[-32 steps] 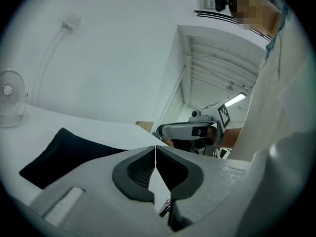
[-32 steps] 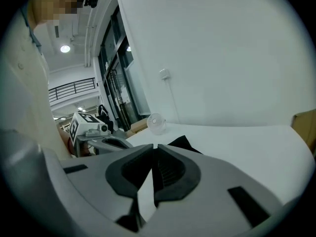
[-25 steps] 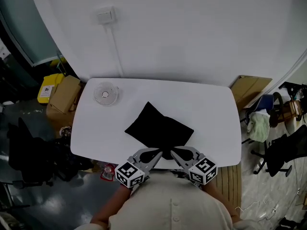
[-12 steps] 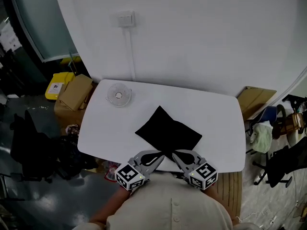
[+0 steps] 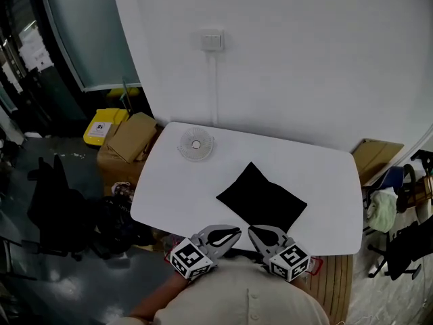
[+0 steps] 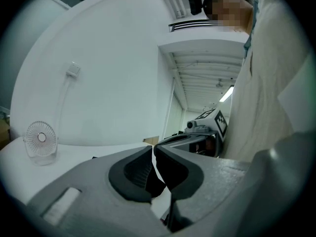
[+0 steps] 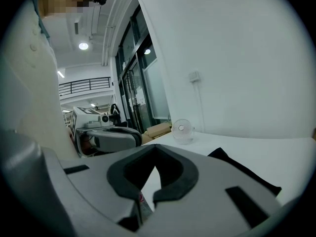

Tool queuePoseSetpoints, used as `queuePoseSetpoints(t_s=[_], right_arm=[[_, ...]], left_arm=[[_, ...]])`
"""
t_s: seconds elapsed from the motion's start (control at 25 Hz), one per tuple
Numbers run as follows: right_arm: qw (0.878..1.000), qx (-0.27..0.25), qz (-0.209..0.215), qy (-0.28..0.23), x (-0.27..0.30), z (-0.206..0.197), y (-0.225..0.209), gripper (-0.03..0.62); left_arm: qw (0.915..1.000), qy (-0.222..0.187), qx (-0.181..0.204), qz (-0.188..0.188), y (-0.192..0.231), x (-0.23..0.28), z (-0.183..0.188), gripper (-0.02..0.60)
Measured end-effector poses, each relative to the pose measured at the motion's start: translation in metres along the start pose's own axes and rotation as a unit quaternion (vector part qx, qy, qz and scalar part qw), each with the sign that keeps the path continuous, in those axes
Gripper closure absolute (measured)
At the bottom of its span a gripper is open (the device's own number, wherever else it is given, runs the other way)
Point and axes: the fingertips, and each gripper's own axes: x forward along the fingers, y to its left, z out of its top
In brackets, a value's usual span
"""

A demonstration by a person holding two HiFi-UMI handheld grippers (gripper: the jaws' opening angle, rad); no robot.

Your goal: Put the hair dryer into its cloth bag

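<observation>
No legible text, brand, number or sign in any view. White label on yellow plastic box (image 5: pixel 101 127) beside brown cardboard carton (image 5: pixel 132 137) on floor: dark print present, too small to read.

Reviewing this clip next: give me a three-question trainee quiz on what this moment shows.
1. True or false: the black cloth bag lies on the white table.
2. What stands near the table's far left corner in the head view? A) a small fan B) a kettle C) a mug
3. Fill in: the jaws of the left gripper and the right gripper are both ____.

Key: 1 true; 2 A; 3 shut.
</observation>
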Motion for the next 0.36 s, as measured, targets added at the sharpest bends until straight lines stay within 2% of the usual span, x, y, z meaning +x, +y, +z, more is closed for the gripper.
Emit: queuePoseSetpoints(t_s=[0.36], right_arm=[[1.0, 0.006, -0.009, -0.022, 0.019, 0.005, 0.016, 0.577]], left_arm=[[1.0, 0.004, 0.002, -0.004, 0.01, -0.025, 0.001, 0.569]])
